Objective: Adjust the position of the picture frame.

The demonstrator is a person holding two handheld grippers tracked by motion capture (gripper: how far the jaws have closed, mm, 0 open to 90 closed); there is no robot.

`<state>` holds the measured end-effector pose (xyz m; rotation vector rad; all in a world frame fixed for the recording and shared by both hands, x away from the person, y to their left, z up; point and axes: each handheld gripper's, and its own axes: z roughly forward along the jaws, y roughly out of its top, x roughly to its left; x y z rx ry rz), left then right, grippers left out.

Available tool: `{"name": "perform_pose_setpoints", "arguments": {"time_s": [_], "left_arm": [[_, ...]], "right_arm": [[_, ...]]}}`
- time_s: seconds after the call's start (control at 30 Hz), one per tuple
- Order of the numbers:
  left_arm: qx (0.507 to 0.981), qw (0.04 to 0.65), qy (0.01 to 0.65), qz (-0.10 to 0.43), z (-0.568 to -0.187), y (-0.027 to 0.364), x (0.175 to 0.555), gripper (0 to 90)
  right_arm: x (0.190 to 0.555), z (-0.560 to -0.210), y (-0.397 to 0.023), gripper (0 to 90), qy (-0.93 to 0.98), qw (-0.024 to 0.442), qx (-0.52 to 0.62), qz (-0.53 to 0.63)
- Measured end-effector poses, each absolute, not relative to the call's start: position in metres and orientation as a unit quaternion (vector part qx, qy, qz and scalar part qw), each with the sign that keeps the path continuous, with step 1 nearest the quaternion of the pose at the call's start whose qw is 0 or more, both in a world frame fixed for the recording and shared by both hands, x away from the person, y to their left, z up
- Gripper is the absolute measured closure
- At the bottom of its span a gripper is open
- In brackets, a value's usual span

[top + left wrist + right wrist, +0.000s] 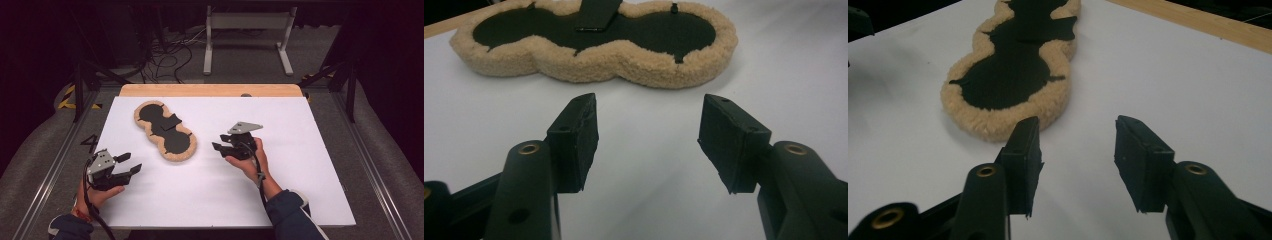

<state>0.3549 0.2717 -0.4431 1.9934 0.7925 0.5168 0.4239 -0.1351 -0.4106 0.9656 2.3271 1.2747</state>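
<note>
Nearest me, at the lower left of the high view, my left gripper [128,167] sits with its jaws partly apart and nothing between them; in its own view the left gripper [648,132] frames bare white table [774,60]. My right gripper [218,142], right of centre in the high view, is likewise half open and empty, its jaws pointing left toward the pad.

Farther out, in the upper left of the white sheet, lies the fleece pad [165,131]: a peanut-shaped piece, black face up, ringed by a cream woolly rim [594,60], flat on the table and well apart from both grippers.

I judge it light, soft and floppy (it will likely sag if lifted by one end). The fluffy rim [983,125] nearest my right gripper looks like the easiest place to pinch; the narrow waist would balance it better.
</note>
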Motion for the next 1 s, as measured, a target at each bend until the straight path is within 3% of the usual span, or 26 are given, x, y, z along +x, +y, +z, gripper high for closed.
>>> {"name": "perform_pose_setpoints", "arguments": {"time_s": [0.03, 0.1, 0.13, 0.23, 0.33, 0.4, 0.5, 0.67, 1.0], "left_arm": [[0.807, 0.451, 0.318, 0.209, -0.442, 0.270, 0.358, 48.9], [0.807, 0.454, 0.321, 0.199, -0.443, 0.265, 0.365, 51.5], [0.809, 0.451, 0.320, 0.199, -0.444, 0.262, 0.369, 57.1], [0.812, 0.439, 0.329, 0.199, -0.446, 0.256, 0.378, 59.3], [0.815, 0.426, 0.335, 0.205, -0.448, 0.249, 0.387, 67.0], [0.814, 0.429, 0.333, 0.208, -0.447, 0.248, 0.392, 73.0], [0.813, 0.428, 0.335, 0.211, -0.447, 0.250, 0.397, 83.5], [0.817, 0.410, 0.341, 0.219, -0.453, 0.248, 0.407, 86.3], [0.811, 0.420, 0.343, 0.218, -0.454, 0.253, 0.409, 83.0]], "right_arm": [[0.429, -0.410, -0.127, 51.2, 0.813, 0.154, 0.341, 0.446], [0.437, -0.411, -0.116, 49.5, 0.810, 0.142, 0.345, 0.453], [0.442, -0.413, -0.108, 48.3, 0.811, 0.138, 0.349, 0.450], [0.450, -0.417, -0.096, 48.5, 0.809, 0.126, 0.354, 0.452], [0.459, -0.424, -0.075, 53.3, 0.819, 0.135, 0.348, 0.435], [0.463, -0.426, -0.065, 61.6, 0.827, 0.147, 0.339, 0.424], [0.469, -0.427, -0.053, 55.9, 0.833, 0.161, 0.327, 0.416], [0.477, -0.432, -0.052, 51.9, 0.831, 0.168, 0.344, 0.404], [0.487, -0.442, -0.054, 55.0, 0.827, 0.149, 0.369, 0.397]]}}
